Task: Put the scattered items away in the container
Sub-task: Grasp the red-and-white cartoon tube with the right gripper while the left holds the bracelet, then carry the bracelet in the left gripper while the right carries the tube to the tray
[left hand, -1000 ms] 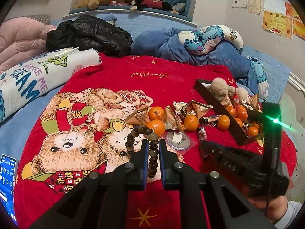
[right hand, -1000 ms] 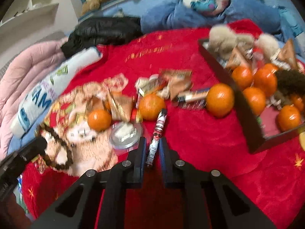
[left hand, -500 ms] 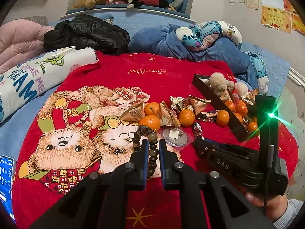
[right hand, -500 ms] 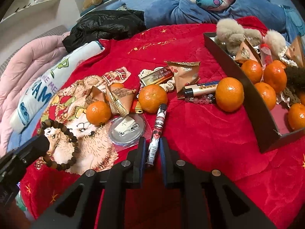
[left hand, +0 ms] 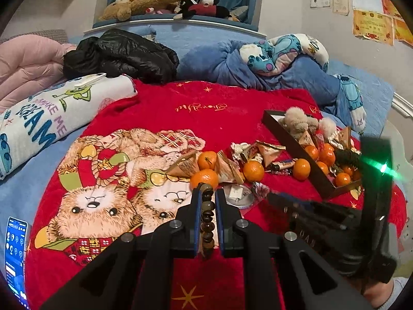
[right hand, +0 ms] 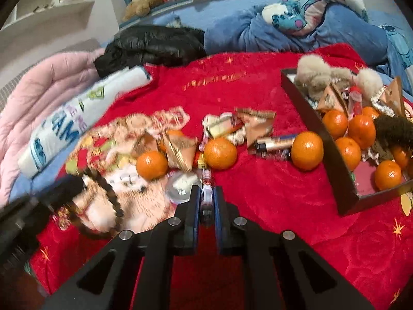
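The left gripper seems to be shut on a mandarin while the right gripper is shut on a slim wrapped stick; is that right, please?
Not quite: the left gripper is shut on a bead bracelet, not a mandarin, as the left wrist view shows. The right gripper is indeed shut on the slim wrapped stick.

Left gripper (left hand: 207, 201): closed on a bead bracelet (left hand: 207, 217), beads stacked between the fingers.
Right gripper (left hand: 273, 198): blurred, low at right, state unclear.
Blanket (left hand: 196, 108): red, bear print, spread on the bed.
Loose items: tangerines (left hand: 253, 171), snack packets (left hand: 268, 152), round tin (left hand: 237, 193).
Box (left hand: 296, 152): dark, at right, holding tangerines and plush toys.
Phone (left hand: 15, 258): lit, far left edge.
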`<state>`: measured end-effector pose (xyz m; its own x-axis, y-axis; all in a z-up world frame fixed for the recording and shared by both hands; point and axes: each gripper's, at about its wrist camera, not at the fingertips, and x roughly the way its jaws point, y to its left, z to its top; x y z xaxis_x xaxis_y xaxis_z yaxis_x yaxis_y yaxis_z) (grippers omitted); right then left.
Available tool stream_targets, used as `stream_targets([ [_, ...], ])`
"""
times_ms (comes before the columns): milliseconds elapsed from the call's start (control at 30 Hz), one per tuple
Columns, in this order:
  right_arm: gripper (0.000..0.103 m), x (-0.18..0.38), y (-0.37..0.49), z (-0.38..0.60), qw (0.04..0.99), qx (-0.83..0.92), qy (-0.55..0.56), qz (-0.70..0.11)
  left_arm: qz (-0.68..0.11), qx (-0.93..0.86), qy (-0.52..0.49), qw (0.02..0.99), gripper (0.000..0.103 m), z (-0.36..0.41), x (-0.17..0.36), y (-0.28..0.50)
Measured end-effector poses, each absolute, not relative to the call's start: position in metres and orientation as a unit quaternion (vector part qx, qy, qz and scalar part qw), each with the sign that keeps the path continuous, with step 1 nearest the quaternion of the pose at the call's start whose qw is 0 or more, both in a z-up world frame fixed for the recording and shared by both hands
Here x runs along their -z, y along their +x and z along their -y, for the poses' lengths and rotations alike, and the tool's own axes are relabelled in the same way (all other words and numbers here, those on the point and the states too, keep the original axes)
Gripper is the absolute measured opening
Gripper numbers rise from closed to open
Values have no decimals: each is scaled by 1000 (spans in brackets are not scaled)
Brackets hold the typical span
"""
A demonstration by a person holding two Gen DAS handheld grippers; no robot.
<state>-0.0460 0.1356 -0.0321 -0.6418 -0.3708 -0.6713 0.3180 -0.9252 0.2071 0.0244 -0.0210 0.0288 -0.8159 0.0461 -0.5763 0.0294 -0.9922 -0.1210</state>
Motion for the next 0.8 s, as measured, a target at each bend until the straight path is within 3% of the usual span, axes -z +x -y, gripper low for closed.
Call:
stream_targets([
  [333,10,42,-53,-139,192,898,391,58,56,-949,-310,7,11,19,-25,25],
  [800,10,-21,-7,-139,217,921,320,49,51,-950,-308,12,11,9,-33,27],
])
